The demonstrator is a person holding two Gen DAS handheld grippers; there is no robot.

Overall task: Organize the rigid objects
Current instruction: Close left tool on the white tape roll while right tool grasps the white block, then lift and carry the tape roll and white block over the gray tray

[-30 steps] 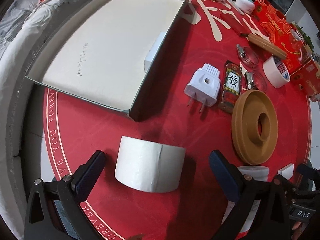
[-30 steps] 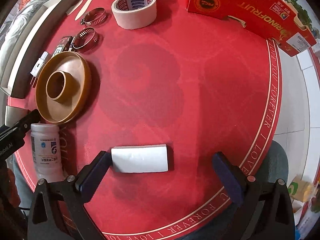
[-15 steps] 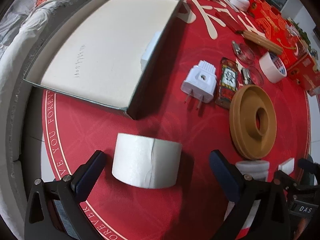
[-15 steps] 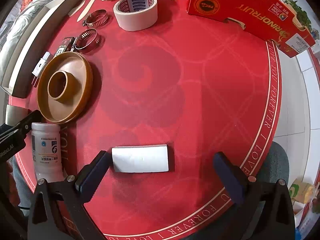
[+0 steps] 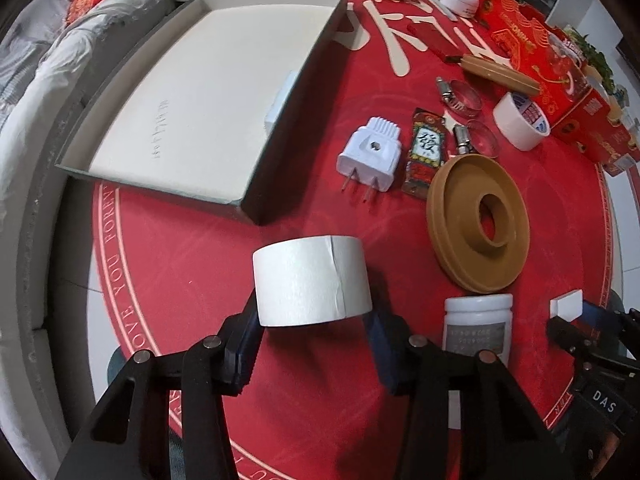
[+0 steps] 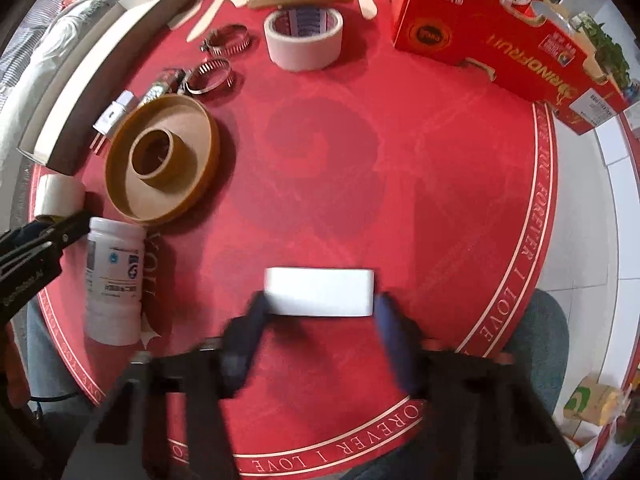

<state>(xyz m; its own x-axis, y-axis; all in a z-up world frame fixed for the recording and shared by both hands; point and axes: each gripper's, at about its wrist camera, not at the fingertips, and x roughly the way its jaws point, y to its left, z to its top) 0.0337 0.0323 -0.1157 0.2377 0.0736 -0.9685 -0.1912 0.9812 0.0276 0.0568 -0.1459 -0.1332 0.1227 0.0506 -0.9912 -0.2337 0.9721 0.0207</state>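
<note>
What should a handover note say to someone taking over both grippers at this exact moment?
Left gripper: fingers have just closed on the white tape roll, near the corner of the open box.
Right gripper: fingers have just closed on the ends of the white block.
Done: both grasps made; one small white item already lies in the box.
Left: carry both pieces over, then the plug, brown ring, white bottle, hose clamps and printed tape roll, all on the red cloth.
</note>
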